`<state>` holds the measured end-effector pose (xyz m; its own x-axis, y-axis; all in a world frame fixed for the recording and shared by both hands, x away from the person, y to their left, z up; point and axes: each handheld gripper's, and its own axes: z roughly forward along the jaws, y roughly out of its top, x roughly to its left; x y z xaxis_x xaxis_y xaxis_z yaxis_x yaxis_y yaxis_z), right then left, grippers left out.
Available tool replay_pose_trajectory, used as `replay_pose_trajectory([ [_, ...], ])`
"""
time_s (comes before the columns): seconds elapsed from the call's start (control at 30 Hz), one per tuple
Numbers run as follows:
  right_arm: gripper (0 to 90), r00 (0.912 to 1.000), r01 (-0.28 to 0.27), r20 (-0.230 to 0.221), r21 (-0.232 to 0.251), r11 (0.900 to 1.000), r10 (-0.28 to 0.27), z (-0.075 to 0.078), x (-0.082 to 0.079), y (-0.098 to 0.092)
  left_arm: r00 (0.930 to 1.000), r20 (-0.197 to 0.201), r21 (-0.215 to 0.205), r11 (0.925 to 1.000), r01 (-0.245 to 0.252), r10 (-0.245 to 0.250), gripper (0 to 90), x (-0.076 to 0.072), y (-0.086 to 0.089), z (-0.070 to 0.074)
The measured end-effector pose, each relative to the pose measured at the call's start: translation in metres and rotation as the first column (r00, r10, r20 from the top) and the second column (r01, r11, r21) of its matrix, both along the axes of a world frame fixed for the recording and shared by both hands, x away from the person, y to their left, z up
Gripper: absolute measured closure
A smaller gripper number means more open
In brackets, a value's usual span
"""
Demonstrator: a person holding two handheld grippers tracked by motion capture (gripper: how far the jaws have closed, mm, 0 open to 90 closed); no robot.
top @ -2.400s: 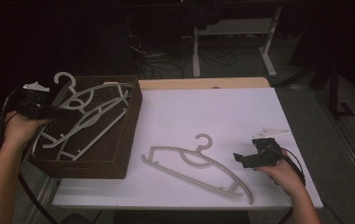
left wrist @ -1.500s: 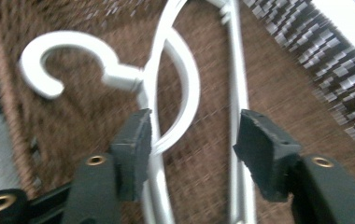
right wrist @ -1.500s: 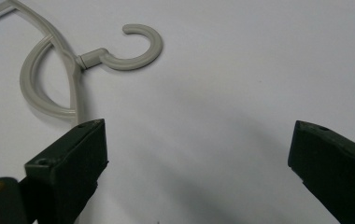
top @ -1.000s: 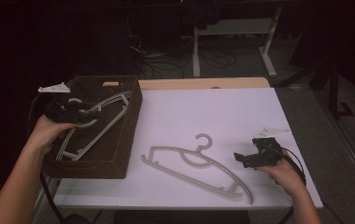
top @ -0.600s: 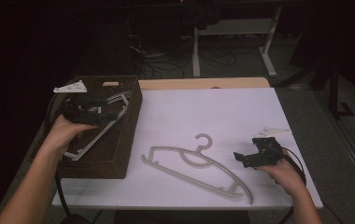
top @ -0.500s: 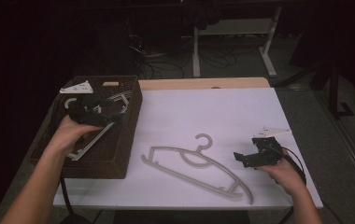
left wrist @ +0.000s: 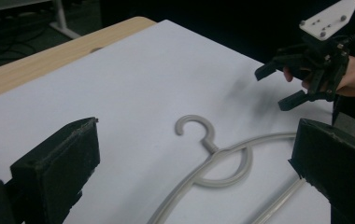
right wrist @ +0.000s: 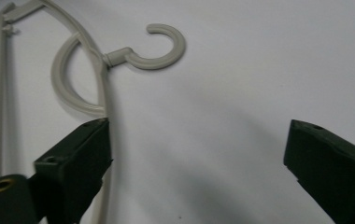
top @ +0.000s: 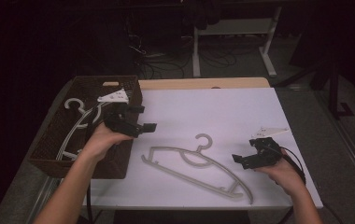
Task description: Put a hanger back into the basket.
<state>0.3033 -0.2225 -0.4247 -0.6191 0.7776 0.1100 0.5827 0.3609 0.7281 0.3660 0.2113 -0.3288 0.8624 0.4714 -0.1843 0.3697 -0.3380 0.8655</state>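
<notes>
A grey plastic hanger [top: 199, 161] lies flat on the white table top [top: 213, 107], its hook pointing away from me. My left gripper [top: 144, 117] hovers over the right rim of the brown wicker basket [top: 49, 154] and aims at that hanger [left wrist: 203, 140]. Its jaws have just been opening and stand wide with nothing between them. My right gripper [top: 243, 149] rests open near the table's right front, just right of the hanger. The hook [right wrist: 161, 58] lies ahead of its empty jaws. From the left gripper view [left wrist: 194, 172] the right gripper [left wrist: 306, 74] is seen beyond the hanger.
Several pale hangers [top: 80, 116] lie inside the basket at the table's left end. A wooden strip [top: 203, 83] runs along the far edge. Dark floor with cables and a white stand's legs [top: 231, 46] lies behind the table.
My left hand has swung right, from over the basket's middle to its right rim, toward the hanger on the table. The right hand and the hanger have stayed put.
</notes>
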Motion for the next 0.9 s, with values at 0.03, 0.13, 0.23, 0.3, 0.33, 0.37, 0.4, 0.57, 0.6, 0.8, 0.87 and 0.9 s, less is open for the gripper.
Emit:
replay_pose_trajectory([
  [0.03,10.1,1.0,-0.006,-0.001,0.001,1.0,0.006,0.001,-0.001,0.001,1.0,0.0,0.004,1.0,0.007,-0.007,0.7,-0.001,-0.004,-0.003],
  [0.13,15.9,0.9995,-0.032,-0.006,0.006,0.999,0.032,0.003,-0.003,0.005,0.9995,-0.01,-0.005,0.9995,0.03,-0.03,0.8,-0.002,-0.016,-0.012],
  [0.23,25.0,0.9982,-0.057,-0.018,0.008,0.998,0.057,0.003,-0.006,0.01,0.9988,-0.017,-0.018,0.9988,0.046,-0.047,0.8,-0.003,-0.025,-0.022],
  [0.3,31.8,0.9964,-0.078,-0.031,0.01,0.997,0.079,0.003,-0.007,0.014,0.9979,-0.031,-0.002,0.9984,0.057,-0.057,0.8,-0.004,-0.031,-0.028],
  [0.33,36.3,0.9951,-0.093,-0.031,0.005,0.996,0.093,0.002,-0.008,0.016,0.9978,-0.028,0.006,0.9982,0.06,-0.06,0.8,-0.005,-0.034,-0.03],
  [0.37,40.5,0.9945,-0.099,-0.033,0.004,0.995,0.099,0.002,-0.008,0.018,0.9979,-0.025,0.004,0.9981,0.061,-0.061,0.8,-0.005,-0.036,-0.032],
  [0.4,45.4,0.993,-0.111,-0.039,0.005,0.994,0.112,0.002,-0.009,0.021,0.9975,-0.028,0.003,0.9979,0.065,-0.065,0.8,-0.006,-0.038,-0.034],
  [0.57,65.2,0.9827,-0.172,-0.07,-0.002,0.985,0.172,-0.002,-0.01,0.033,0.9963,-0.036,0.02,0.9967,0.079,-0.078,0.8,-0.007,-0.046,-0.043],
  [0.6,68.9,0.9802,-0.184,-0.076,-0.003,0.983,0.183,-0.003,-0.011,0.036,0.9962,-0.038,0.022,0.9966,0.08,-0.079,0.8,-0.008,-0.047,-0.044],
  [0.8,85.6,0.9609,-0.251,-0.128,-0.029,0.967,0.246,-0.01,-0.013,0.051,0.9951,-0.046,0.034,0.9955,0.089,-0.087,0.8,-0.009,-0.052,-0.049],
  [0.87,88.1,0.956,-0.267,-0.141,-0.051,0.962,0.257,-0.013,-0.014,0.055,0.9948,-0.049,0.034,0.9953,0.091,-0.089,0.8,-0.009,-0.053,-0.05],
  [0.9,88.6,0.9534,-0.273,-0.15,-0.06,0.96,0.262,-0.015,-0.014,0.056,0.9948,-0.049,0.037,0.9952,0.09,-0.089,0.8,-0.009,-0.054,-0.051],
])
